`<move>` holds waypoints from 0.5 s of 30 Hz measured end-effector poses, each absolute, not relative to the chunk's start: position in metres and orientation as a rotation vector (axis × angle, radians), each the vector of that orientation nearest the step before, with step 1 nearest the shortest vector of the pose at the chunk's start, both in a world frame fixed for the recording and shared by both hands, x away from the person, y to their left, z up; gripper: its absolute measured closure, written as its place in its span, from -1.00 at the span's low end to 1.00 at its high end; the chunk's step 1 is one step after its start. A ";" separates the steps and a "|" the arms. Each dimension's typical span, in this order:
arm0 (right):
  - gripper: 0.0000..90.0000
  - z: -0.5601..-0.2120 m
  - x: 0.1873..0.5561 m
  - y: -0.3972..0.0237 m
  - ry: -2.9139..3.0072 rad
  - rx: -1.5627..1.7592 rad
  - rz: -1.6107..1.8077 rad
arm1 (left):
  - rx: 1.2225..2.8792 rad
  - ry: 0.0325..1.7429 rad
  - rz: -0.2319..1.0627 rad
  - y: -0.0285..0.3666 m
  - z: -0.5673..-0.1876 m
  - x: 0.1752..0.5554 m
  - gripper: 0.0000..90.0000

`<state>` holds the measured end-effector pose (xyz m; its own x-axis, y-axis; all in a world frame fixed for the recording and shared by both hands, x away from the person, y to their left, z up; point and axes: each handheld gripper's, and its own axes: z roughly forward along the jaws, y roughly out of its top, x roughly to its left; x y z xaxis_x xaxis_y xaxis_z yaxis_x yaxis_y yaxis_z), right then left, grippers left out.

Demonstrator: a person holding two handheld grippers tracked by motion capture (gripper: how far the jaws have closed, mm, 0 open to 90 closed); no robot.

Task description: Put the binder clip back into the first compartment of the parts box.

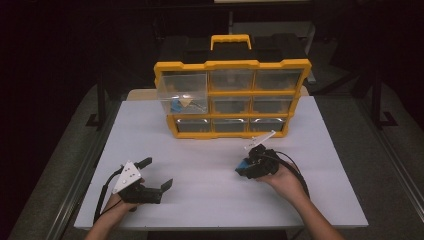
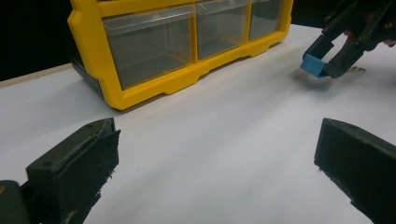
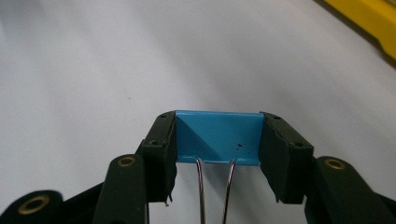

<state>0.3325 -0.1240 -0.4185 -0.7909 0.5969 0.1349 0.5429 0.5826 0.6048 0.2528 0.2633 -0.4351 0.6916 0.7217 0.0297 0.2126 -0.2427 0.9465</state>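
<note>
Right now your right claw grips the blue binder clip across its width, low and right of centre in the high view, just above the table. Up and to the left stands the yellow drawer organizer, whose pulled-out top-left drawer is likely your target. Your left claw is open and empty at lower left, pointing right.

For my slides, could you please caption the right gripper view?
Right gripper shut on a blue binder clip above the white table.
</note>
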 end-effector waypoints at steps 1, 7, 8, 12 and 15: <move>0.09 -0.417 0.333 -0.124 2.725 0.985 1.001 | 1.790 0.743 0.572 0.263 -0.435 0.253 -1.00; 0.09 -0.408 0.336 -0.125 2.738 0.976 1.037 | 1.789 0.743 0.572 0.263 -0.435 0.253 -1.00; 0.09 -0.406 0.336 -0.125 2.739 0.970 1.042 | 1.790 0.745 0.573 0.263 -0.435 0.253 -1.00; 0.09 -0.397 0.337 -0.124 2.741 0.944 1.064 | 1.790 0.742 0.576 0.263 -0.435 0.253 -1.00; 0.09 -0.391 0.338 -0.123 2.744 0.923 1.081 | 1.794 0.733 0.582 0.263 -0.435 0.254 -1.00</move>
<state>0.3378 -0.1228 -0.3911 -0.8203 0.5483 0.1630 0.5122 0.5772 0.6361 0.2535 0.2634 -0.4349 0.6926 0.7202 0.0404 0.2031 -0.2485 0.9471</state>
